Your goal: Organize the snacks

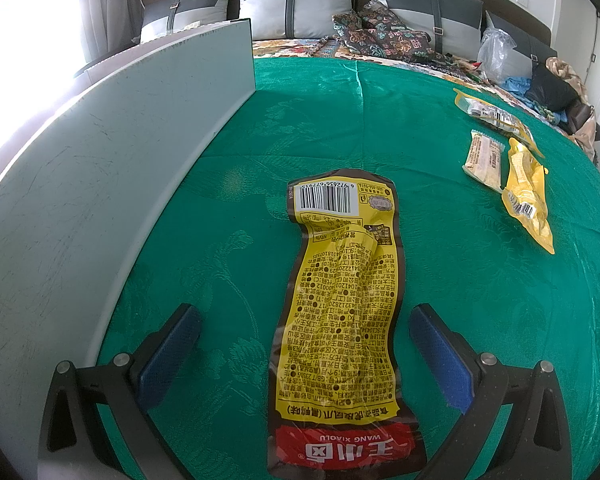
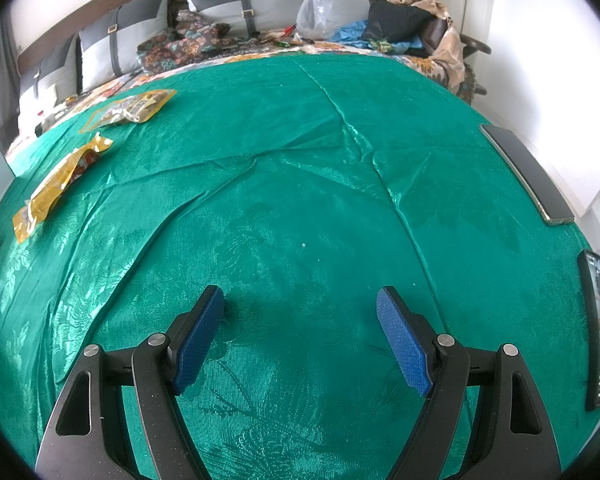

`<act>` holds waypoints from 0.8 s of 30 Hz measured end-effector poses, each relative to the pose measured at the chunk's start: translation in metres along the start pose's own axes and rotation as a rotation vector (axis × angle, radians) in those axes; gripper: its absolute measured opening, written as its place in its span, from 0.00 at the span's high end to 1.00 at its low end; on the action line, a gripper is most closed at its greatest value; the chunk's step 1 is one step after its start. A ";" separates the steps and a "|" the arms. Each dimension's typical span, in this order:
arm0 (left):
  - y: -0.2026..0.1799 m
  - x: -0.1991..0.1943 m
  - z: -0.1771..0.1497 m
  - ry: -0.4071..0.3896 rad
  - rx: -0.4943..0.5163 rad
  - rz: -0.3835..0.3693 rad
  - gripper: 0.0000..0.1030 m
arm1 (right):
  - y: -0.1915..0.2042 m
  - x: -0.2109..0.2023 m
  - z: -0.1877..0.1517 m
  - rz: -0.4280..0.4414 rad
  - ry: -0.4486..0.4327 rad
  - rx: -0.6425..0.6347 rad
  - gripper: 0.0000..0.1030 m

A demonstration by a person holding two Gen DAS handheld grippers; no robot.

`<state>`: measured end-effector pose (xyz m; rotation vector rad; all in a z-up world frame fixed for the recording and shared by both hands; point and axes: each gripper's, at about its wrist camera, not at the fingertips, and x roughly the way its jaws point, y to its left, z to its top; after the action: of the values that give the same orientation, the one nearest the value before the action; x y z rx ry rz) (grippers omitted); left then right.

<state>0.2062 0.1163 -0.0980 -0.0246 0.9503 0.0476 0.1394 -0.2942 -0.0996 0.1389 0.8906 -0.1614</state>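
Risk assessment: the long yellow snack packet (image 1: pixel 338 312) lies flat on the green tablecloth (image 1: pixel 380 128), lengthwise between the fingers of the left gripper (image 1: pixel 304 344) and close to the table's left edge, where a grey upright panel (image 1: pixel 100 184) stands. A flat, glossy pouch offers little height for the pads to bite; if the jaws close level with the film they are likely to slide over it, or to pinch a fold of the loose, creased cloth along with it and drag the covering. Pulled cloth could shift the three other snack packets (image 1: pixel 500 164) grouped near the table's far right edge in the left view. A grip taken at one end would probably let the limp pouch droop and swing. The right gripper (image 2: pixel 300 336) risks little for now, though two phones (image 2: pixel 528 176) lie along the table's right edge within a possible sweep. Tool state: the left gripper stands wide open, its blue pads (image 1: pixel 172 348) either side of the packet and apart from it; nothing is held. The right gripper is likewise wide open over bare cloth near the table's near edge, empty; whether its tips touch the cloth cannot be told.
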 end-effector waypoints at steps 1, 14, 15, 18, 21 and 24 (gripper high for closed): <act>0.000 0.000 0.000 0.000 0.000 0.000 0.00 | 0.000 0.000 0.000 0.000 0.000 0.000 0.20; 0.000 0.000 -0.001 0.000 -0.001 0.000 0.00 | 0.000 0.000 0.000 0.001 0.000 -0.001 0.20; 0.000 0.000 -0.001 0.000 -0.001 0.000 0.00 | 0.000 0.000 0.000 0.001 0.000 -0.001 0.20; 0.000 0.000 -0.001 0.000 -0.001 0.000 0.00 | 0.000 0.000 0.000 0.001 0.000 -0.001 0.20; 0.000 0.000 -0.001 0.000 -0.001 0.000 0.00 | 0.000 0.000 0.000 0.001 0.000 -0.001 0.20; 0.001 0.000 -0.001 0.000 0.002 -0.003 0.00 | 0.000 0.000 0.000 0.001 0.000 -0.001 0.20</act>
<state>0.2049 0.1172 -0.0988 -0.0244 0.9507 0.0446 0.1390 -0.2943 -0.0995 0.1386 0.8906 -0.1598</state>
